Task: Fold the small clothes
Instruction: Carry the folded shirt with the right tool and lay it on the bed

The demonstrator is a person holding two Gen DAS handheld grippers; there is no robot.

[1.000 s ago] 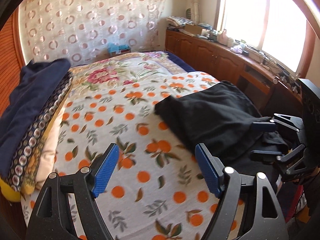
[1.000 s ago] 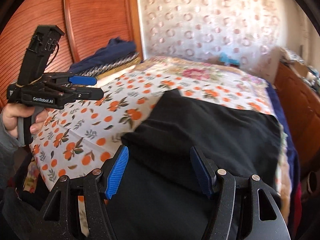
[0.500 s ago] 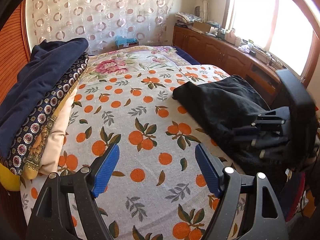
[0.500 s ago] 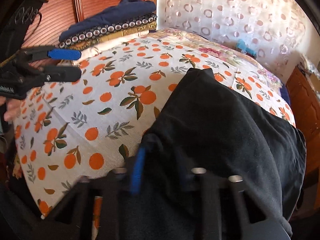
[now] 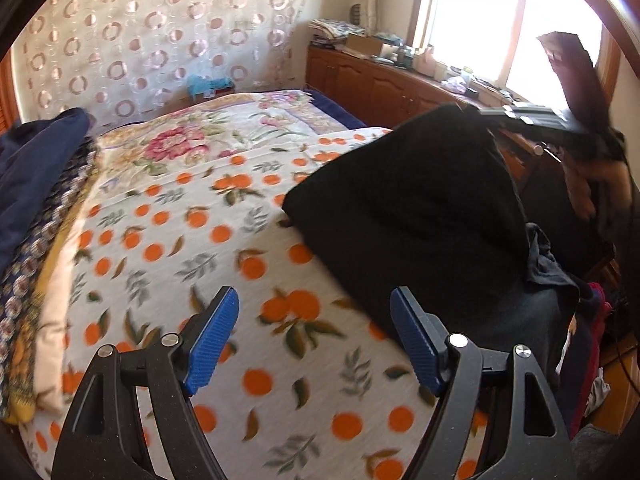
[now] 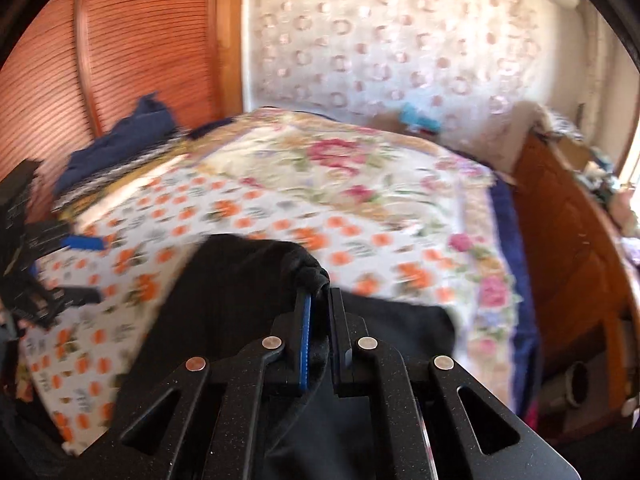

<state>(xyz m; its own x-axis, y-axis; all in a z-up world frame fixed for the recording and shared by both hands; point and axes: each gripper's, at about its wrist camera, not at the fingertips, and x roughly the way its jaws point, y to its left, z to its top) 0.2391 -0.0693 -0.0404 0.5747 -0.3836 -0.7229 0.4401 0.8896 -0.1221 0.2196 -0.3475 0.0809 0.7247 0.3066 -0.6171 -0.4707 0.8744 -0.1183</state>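
Observation:
A black garment [image 5: 400,208] lies on the right half of the orange-print bedspread [image 5: 180,240]. One corner of it is pulled up off the bed. My right gripper [image 6: 318,296] is shut on a bunched fold of this garment [image 6: 240,288], and the cloth hangs down below the jaws. In the left wrist view the right gripper [image 5: 486,114] is blurred, high at the right, with the raised corner. My left gripper [image 5: 314,294] hovers open over the bedspread just left of the garment's near edge, with nothing between its blue pads. It also shows at the left edge [image 6: 80,268].
A stack of folded clothes [image 5: 32,184] with a navy piece on top sits along the bed's left side. A wooden cabinet [image 5: 380,88] with clutter on top runs under the window at the right. More clothes hang off the bed's near right corner [image 5: 568,304].
My right gripper went from open over the black garment to shut on its edge, then rose and drew the cloth up. My left gripper shifted a little over the bedspread and stayed open.

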